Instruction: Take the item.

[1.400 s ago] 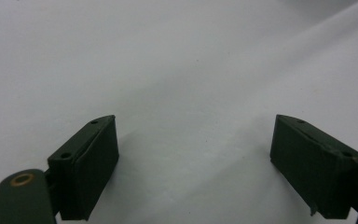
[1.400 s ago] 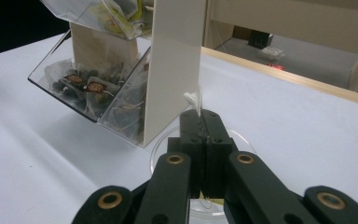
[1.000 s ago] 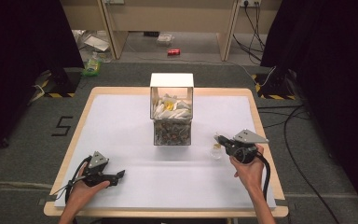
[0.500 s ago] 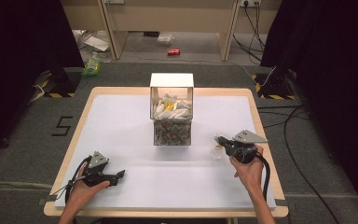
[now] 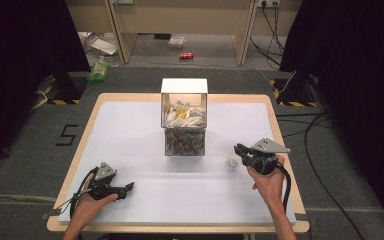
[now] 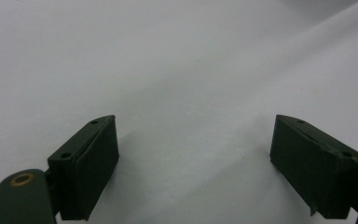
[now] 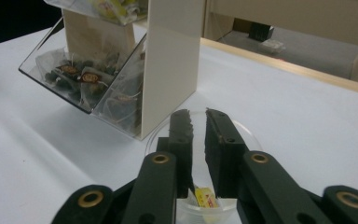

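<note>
- Right gripper view: the right tool [image 7: 198,116] had its black jaws a small way apart. They had just been opening. Nothing was pinched between them.
- Under the jaws sat a small clear dish [image 7: 200,205] on the white table [image 7: 307,121], with a tea bag [image 7: 206,197] with a yellow tag lying in it. The words on the tag were too small to read.
- Just behind the dish stood a clear box [image 7: 102,84] full of tea bags, beside its cream side wall.
- In the high view, the right tool [image 5: 239,150] pointed at the dish [image 5: 232,161], near the box [image 5: 184,125].
- The left tool [image 6: 196,154] had its jaws spread wide over bare table, holding nothing. In the high view it [image 5: 128,187] lay low near the front left.
- Both hands were in the same place as one second before.
- A "5" [image 5: 68,135] was marked on the floor.
</note>
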Demonstrator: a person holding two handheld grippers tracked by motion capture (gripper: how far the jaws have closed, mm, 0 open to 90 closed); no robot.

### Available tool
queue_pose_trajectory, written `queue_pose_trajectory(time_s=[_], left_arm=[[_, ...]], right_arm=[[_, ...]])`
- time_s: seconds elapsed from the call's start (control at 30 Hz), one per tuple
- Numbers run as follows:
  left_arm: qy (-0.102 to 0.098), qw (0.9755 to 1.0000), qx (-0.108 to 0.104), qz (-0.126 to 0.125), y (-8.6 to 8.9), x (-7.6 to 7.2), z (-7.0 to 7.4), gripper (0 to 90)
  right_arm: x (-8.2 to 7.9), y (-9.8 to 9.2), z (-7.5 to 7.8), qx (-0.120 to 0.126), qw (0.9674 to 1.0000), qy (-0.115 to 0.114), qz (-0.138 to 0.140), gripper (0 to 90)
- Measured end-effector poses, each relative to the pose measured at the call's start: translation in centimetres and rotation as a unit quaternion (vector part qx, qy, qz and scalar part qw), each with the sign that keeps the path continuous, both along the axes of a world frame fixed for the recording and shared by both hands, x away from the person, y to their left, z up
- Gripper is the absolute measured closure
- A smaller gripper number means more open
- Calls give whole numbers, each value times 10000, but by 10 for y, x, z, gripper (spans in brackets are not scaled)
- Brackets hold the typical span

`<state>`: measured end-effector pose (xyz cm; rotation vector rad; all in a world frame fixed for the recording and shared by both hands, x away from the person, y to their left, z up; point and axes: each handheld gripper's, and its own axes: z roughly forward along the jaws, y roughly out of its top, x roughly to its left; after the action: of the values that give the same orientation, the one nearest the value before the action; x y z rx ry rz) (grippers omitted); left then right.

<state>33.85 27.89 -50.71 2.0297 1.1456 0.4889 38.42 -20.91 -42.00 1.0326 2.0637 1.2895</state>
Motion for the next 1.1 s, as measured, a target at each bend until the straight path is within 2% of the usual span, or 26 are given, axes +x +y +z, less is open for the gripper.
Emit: queue_pose_trajectory(time_s=[0.07,0.23,0.3,0.57,0.6,0.67,0.73,0.87,1.1], left_arm=[[-1,10000,2,-1,0,0,0,146],[1,10000,2,-2,0,0,0,147],[-3,10000,1,1,0,0,0,146],[2,10000,-2,0,0,0,0,147],[-1,10000,4,-1,0,0,0,147],[-1,10000,0,1,0,0,0,146],[2,10000,-7,-2,0,0,0,147],[0,10000,0,-1,0,0,0,147],[2,10000,-9,-2,0,0,0,147]], right_arm=[[0,-1,1,18,10000,-19,-25,763],[-1,-8,7,146,9997,-43,-188,593],[0,-11,9,195,9995,1,-267,520],[1,-12,10,218,9991,112,-355,365],[2,-12,9,207,9990,134,-359,313],[2,-12,9,232,9989,188,-364,293],[3,-13,8,206,9987,243,-395,229],[2,-16,5,210,9984,344,-400,198],[-4,-23,3,238,9983,334,-408,191]])
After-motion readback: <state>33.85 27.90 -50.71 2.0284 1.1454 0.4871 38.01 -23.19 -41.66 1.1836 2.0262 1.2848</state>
